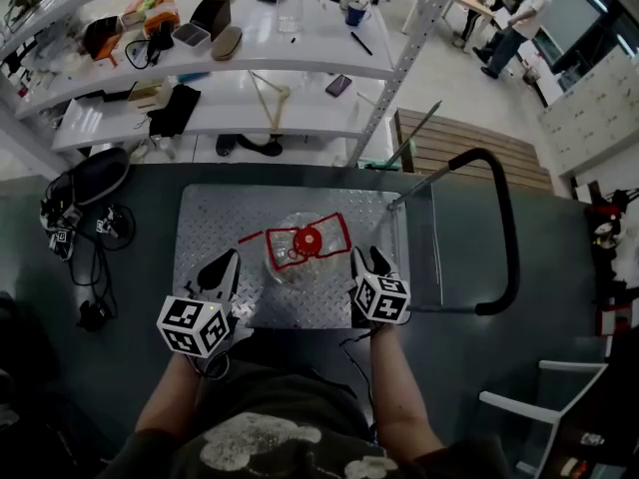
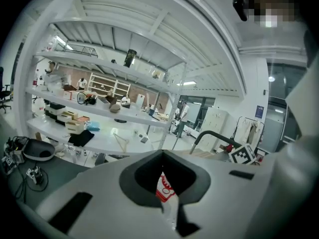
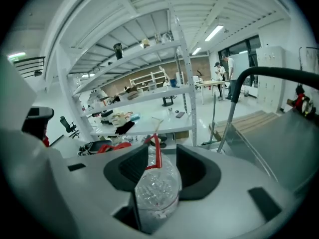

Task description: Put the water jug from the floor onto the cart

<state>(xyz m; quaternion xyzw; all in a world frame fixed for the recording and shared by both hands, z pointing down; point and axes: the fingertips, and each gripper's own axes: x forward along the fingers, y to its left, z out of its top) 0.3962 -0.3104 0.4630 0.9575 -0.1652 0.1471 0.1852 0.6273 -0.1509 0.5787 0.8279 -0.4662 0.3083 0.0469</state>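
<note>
Two tongs are flanking the water jug point(image 1: 300, 250) in the head view, the left tongs point(image 1: 226, 269) just beside its left flank and the right tongs point(image 1: 361, 264) just beside its right. The jug, clear with a red cap and red handle, is sitting over the middle of the cart point(image 1: 215, 218) and its checkered metal deck. From straight above, it is not showing whether its base is resting on the deck or hanging just clear. Whether either pair is actually touching the plastic is also hard to make out there.

In the left gripper view the jaws are standing drawn to a narrow slit. Only a sliver of the jug's red-and-white label is peeking through, the rest hiding behind the grey body. In the right gripper view the jaws are standing wider apart, with the jug's clear shoulder and red handle filling the gap and its lower part being cut off by the body.

The cart's black push handle point(image 1: 504, 218) is curving off at the right, and a cluttered white table point(image 1: 319, 118) is standing beyond.
</note>
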